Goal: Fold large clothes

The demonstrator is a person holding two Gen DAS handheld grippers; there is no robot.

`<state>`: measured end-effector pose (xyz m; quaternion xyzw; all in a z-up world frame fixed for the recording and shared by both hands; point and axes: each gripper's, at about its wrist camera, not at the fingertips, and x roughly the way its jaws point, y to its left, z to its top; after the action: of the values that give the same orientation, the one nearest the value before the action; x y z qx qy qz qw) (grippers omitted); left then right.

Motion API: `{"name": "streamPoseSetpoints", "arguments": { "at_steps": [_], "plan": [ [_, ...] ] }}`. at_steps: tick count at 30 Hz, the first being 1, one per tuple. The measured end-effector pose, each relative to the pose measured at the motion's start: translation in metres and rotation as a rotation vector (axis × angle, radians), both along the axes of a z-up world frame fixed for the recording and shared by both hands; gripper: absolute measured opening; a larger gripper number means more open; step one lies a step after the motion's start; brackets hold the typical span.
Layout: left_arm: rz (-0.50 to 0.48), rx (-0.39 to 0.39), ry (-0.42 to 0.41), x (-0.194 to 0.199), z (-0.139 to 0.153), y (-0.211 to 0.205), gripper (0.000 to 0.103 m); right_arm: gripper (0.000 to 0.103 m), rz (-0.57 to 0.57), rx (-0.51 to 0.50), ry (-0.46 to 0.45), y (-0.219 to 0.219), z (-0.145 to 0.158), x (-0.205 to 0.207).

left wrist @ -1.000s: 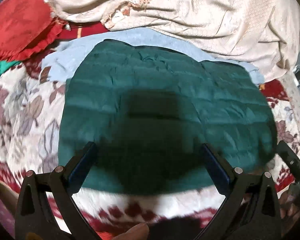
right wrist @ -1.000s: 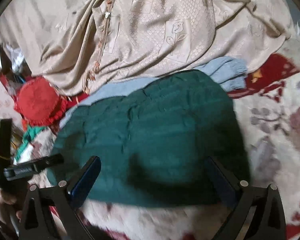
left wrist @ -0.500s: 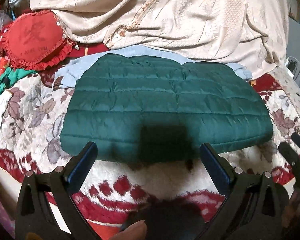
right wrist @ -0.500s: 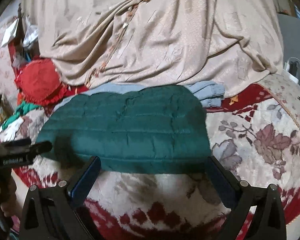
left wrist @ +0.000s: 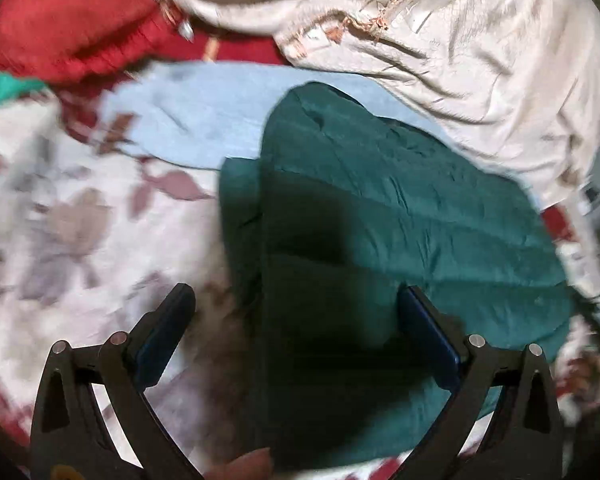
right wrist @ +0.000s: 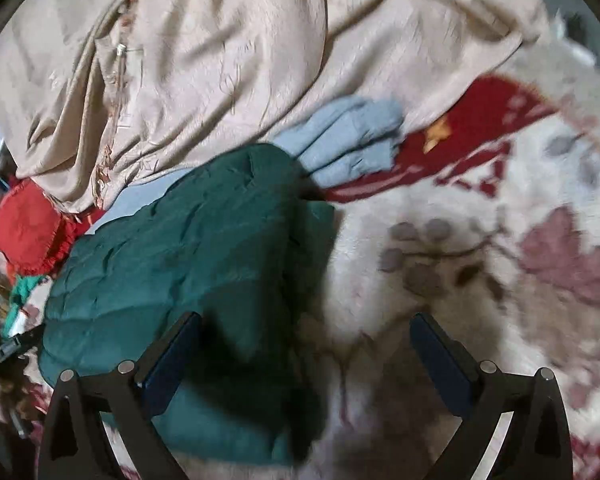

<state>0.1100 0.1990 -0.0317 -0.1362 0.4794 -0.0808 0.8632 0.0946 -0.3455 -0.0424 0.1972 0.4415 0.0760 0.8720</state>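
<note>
A dark green quilted jacket point(left wrist: 400, 216) lies folded flat on a floral blanket point(left wrist: 60, 216). Its left end sits between the fingers of my left gripper point(left wrist: 296, 320), which hangs open just above it, holding nothing. In the right wrist view the same jacket point(right wrist: 188, 248) fills the left half. Its right end lies under my right gripper point(right wrist: 304, 328), also open, with one finger over the jacket and the other over the blanket point(right wrist: 480, 280). Both views are blurred by motion.
A light blue garment point(left wrist: 204, 120) lies under the jacket's far side and sticks out at the right end point(right wrist: 352, 140). Crumpled beige cloth point(right wrist: 260, 60) is heaped behind. A red frilled cushion point(left wrist: 68, 20) sits at the far left.
Both grippers have dropped from a pulled-back view to close over the jacket, the left one to its left end, the right one to its right end. Both stay open.
</note>
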Motion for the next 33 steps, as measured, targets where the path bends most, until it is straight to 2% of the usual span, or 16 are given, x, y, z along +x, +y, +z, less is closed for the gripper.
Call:
{"name": "streamPoseSetpoints", "arguments": {
  "at_steps": [2,6,9,12,17,19,22,26,30,33],
  "plan": [
    [-0.035,-0.091,0.029,0.014,-0.012,0.007,0.102,0.103,0.038,0.049,0.004,0.001,-0.010,0.019],
    [-0.078,-0.185,0.048,0.031,-0.029,0.016,0.103,0.103,0.120,0.169,0.030,-0.007,-0.034,0.054],
    [-0.106,-0.262,0.042,0.037,-0.037,0.027,0.103,0.103,0.181,0.207,-0.023,-0.012,-0.042,0.058],
    [-0.164,-0.270,0.013,0.039,-0.037,0.028,0.103,0.103,0.215,0.221,-0.032,-0.015,-0.043,0.060],
    [-0.229,-0.293,0.042,0.057,-0.035,0.040,0.103,0.103,0.240,0.272,-0.018,-0.029,-0.043,0.059],
    [-0.228,-0.276,0.016,0.059,-0.034,0.043,0.103,0.103,0.239,0.280,-0.020,-0.032,-0.044,0.056],
    [-0.217,-0.290,-0.008,0.063,-0.041,0.040,0.103,0.103,0.228,0.275,-0.036,-0.030,-0.046,0.056],
    [-0.215,-0.228,-0.065,0.062,-0.038,0.035,0.103,0.103,0.243,0.285,-0.031,-0.023,-0.045,0.069],
    [-0.237,-0.088,-0.206,0.047,-0.018,0.021,0.102,0.103,0.348,0.351,-0.067,-0.015,-0.044,0.072],
    [-0.278,-0.059,-0.246,0.042,-0.018,0.015,0.102,0.103,0.380,0.359,-0.106,-0.013,-0.044,0.063]
  ]
}}
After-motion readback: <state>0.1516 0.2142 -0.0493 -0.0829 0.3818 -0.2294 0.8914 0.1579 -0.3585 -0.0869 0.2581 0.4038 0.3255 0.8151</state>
